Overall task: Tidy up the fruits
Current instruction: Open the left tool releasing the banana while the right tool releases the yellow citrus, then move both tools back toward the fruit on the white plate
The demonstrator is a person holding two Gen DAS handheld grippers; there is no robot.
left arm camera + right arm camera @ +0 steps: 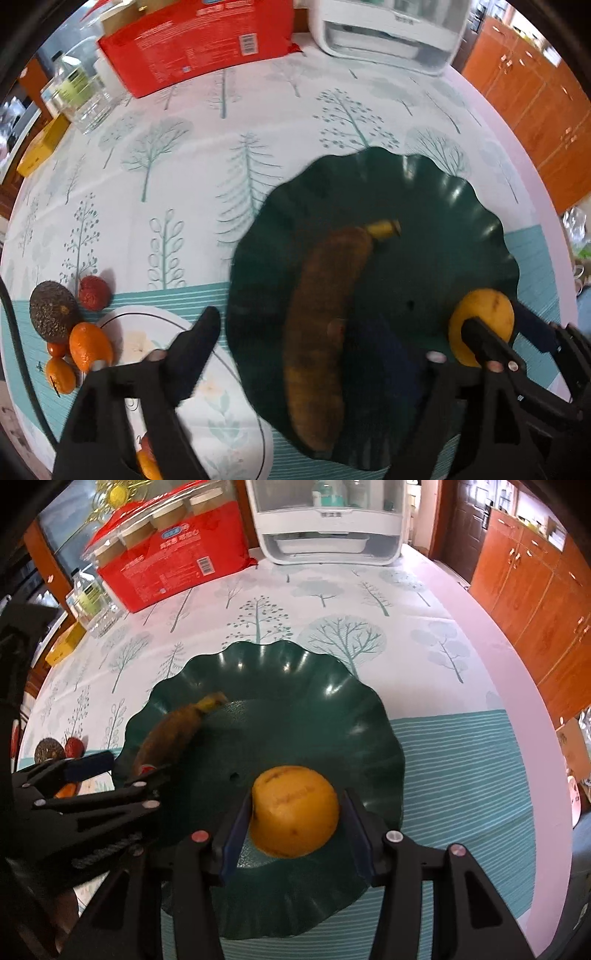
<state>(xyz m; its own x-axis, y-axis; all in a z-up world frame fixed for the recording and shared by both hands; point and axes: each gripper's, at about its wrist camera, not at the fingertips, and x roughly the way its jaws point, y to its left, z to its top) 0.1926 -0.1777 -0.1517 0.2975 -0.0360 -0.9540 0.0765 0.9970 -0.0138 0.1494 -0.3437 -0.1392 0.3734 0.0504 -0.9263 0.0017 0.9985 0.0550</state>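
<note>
Resting in the green plate: a browned banana (pixel 325 332) lies across the plate's left half, stem end pointing to the far rim.
Green plate (pixel 325 686): a scalloped dark dish set on the tree-print tablecloth (pixel 332 590), the landmark for all that follows.
Yellow fruit (pixel 295 812): sits on the near part of the plate, right of the banana and apart from it.
Right gripper (pixel 295 834): fingers spread either side of the yellow fruit; a narrow gap shows at the right pad, and whether the left pad touches cannot be told.
Left gripper (pixel 284 339): jaws wide apart over the plate's near-left edge, one finger (pixel 199 339) outside the rim, the other blurred above the banana; gripping nothing.
Loose fruit: an avocado (pixel 53 314), a red fruit (pixel 94 293) and an orange (pixel 90 345) with smaller orange pieces cluster well left of the plate, on the cloth.
White plate (pixel 162 325): just left of the green plate, between it and the loose fruit.
Beyond the plate: a red package (pixel 173 561) far left, a white appliance (pixel 325 528) straight behind, a clear jar (pixel 92 605) and yellow box (pixel 64 644) further left.
</note>
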